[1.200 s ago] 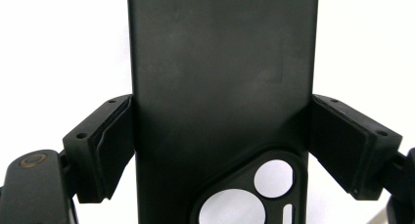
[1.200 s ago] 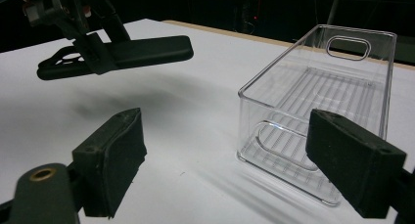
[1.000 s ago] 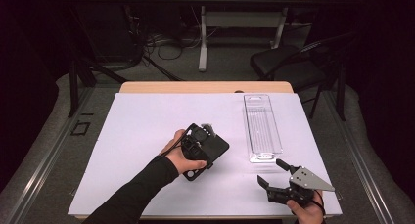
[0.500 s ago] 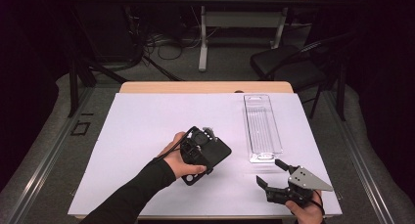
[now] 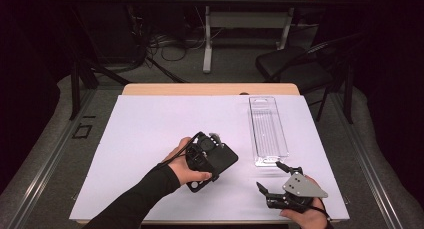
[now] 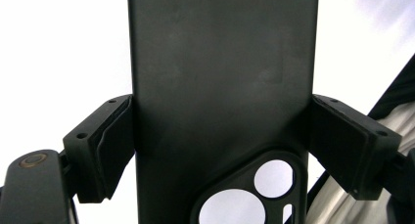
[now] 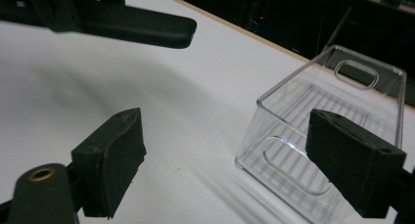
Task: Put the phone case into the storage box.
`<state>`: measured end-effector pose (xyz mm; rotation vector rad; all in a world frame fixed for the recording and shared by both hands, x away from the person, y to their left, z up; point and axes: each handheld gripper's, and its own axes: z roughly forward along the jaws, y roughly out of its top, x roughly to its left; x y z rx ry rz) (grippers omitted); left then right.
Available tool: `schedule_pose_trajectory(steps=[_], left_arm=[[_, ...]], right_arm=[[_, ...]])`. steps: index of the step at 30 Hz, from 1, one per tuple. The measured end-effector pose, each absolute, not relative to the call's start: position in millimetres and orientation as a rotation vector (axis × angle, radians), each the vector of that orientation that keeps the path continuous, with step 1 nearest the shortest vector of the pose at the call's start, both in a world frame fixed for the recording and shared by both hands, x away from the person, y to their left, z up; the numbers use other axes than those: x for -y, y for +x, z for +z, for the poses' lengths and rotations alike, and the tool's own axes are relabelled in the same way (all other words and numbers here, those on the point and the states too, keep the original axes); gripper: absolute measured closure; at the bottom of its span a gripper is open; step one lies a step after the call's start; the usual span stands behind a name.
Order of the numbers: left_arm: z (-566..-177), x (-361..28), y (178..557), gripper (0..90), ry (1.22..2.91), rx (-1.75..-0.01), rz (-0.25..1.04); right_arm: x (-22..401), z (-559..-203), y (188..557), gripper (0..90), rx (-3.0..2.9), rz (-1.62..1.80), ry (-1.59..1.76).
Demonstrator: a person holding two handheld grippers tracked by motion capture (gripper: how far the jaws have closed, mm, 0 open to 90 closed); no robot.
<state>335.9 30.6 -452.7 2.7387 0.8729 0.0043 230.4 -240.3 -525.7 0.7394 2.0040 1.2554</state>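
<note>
A black phone case (image 5: 223,159) with a camera cut-out is clamped by its long sides between the pads of my left gripper (image 5: 202,156), above the middle of the white table top (image 5: 150,124). In the left gripper view the phone case (image 6: 220,72) stands straight up between both pads (image 6: 115,145), with my left gripper (image 6: 220,136) shut on it. My right gripper (image 5: 270,175) hovers open at the front right, just short of the near end of a clear plastic tray (image 5: 268,131). In the right gripper view the tray (image 7: 333,97) lies ahead of my right gripper (image 7: 232,155), with nothing between the jaws.
The held phone case (image 7: 132,26) shows at the upper left of the right gripper view. A dark chair (image 5: 295,64) and a desk frame (image 5: 207,39) with cables stand beyond the far table edge. Bare white surface spreads left of the tray.
The right gripper has edged slightly left along the front edge. The left hand with the case has barely shifted.
</note>
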Motion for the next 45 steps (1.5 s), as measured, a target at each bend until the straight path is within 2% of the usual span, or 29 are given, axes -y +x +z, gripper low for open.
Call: schedule_pose_trajectory(steps=[10,23,45], left_arm=[[-451,-36,334,14.7,2.736,-0.88,-0.008],[-449,-41,333,14.7,2.738,-0.877,-0.027],[-450,-34,330,14.7,2.762,-0.848,-0.056]], right_arm=[[217,-520,233,14.4,-2.062,1.052,0.46],[197,-513,238,14.8,-2.109,0.935,0.273],[188,-507,238,16.9,-2.132,0.781,-0.031]])
